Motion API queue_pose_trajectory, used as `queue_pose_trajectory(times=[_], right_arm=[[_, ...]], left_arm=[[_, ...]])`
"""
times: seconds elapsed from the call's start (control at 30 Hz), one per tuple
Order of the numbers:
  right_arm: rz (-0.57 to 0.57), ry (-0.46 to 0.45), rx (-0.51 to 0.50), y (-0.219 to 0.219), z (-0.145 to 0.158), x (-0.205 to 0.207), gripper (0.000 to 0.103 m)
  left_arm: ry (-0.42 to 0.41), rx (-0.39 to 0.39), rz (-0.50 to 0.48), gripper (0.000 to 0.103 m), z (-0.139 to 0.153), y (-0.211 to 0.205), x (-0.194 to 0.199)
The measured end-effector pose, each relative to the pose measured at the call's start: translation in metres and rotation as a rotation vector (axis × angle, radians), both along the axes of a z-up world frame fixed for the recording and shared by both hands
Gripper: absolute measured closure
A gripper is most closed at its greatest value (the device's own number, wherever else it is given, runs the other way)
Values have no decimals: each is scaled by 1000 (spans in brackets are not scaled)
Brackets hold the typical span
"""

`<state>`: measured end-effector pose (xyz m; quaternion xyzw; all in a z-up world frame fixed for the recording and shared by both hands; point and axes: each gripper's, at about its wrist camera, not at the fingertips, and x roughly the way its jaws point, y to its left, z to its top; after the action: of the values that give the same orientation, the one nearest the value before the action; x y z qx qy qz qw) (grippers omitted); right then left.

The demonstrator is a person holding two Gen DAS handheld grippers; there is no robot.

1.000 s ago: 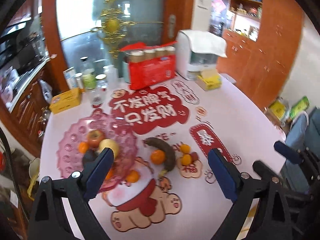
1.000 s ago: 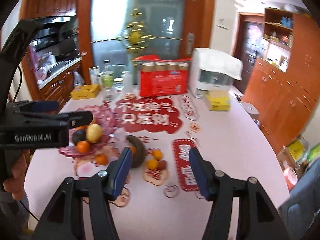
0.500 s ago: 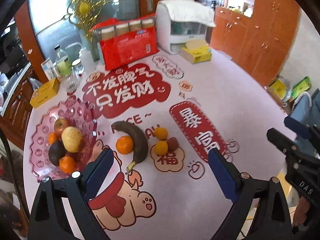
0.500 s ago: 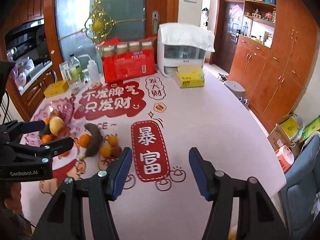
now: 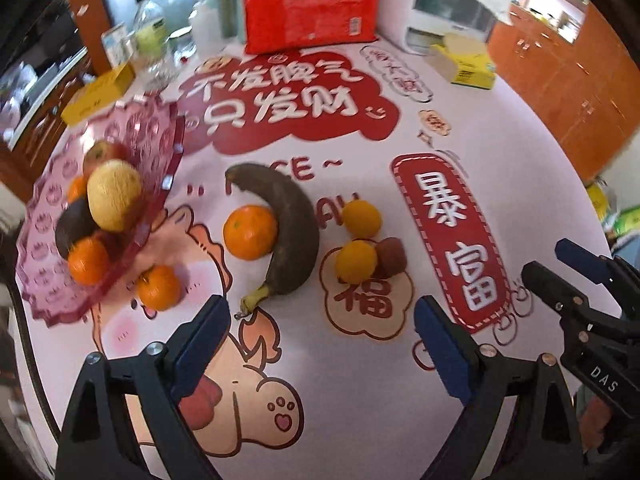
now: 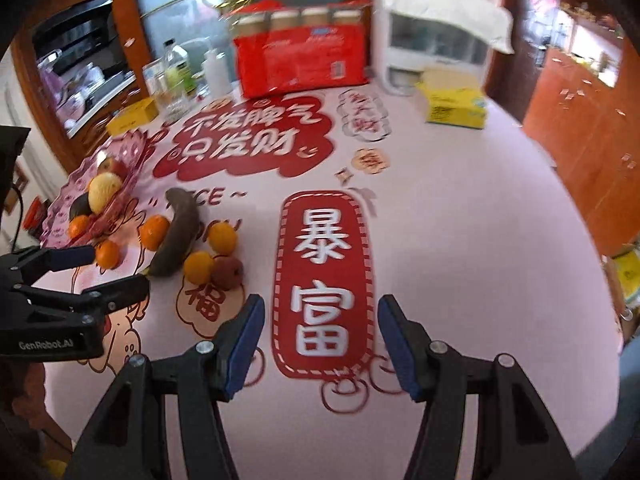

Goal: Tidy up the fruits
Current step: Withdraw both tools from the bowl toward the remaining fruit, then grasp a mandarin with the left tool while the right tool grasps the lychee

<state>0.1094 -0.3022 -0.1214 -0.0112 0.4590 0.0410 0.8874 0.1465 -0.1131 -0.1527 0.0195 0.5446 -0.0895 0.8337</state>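
Observation:
A pink fruit plate [image 5: 48,280] at the left holds an apple, a yellow pear [image 5: 114,196], a dark fruit and oranges. On the table lie a dark overripe banana [image 5: 294,232], an orange [image 5: 250,232], a smaller orange [image 5: 159,288] by the plate's rim, two yellow-orange citrus [image 5: 356,262] and a small brown-red fruit [image 5: 392,256]. My left gripper [image 5: 322,336] is open and empty, just short of the banana's stem. My right gripper [image 6: 320,332] is open and empty over the red sign print, right of the fruit [image 6: 200,266].
A red multipack of jars [image 5: 310,8], a white appliance [image 5: 444,12], a yellow box [image 5: 466,66], bottles [image 5: 150,36] and another yellow box [image 5: 100,94] stand along the far edge. Wooden cabinets are at the right. The table's right edge curves nearby.
Both grippers have moved forward and down toward the table. The loose fruit now looms larger in the left wrist view. Both stay open.

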Motion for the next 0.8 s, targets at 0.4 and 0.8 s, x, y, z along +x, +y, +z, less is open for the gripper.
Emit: queue_pose_trajectory(times=[0.4, 0.8], right_arm=[[276, 105, 88, 46, -49, 57, 47], [433, 150, 120, 63, -77, 76, 72]], left_arm=[[54, -52, 106, 45, -23, 15, 5], [75, -96, 139, 55, -25, 16, 10]])
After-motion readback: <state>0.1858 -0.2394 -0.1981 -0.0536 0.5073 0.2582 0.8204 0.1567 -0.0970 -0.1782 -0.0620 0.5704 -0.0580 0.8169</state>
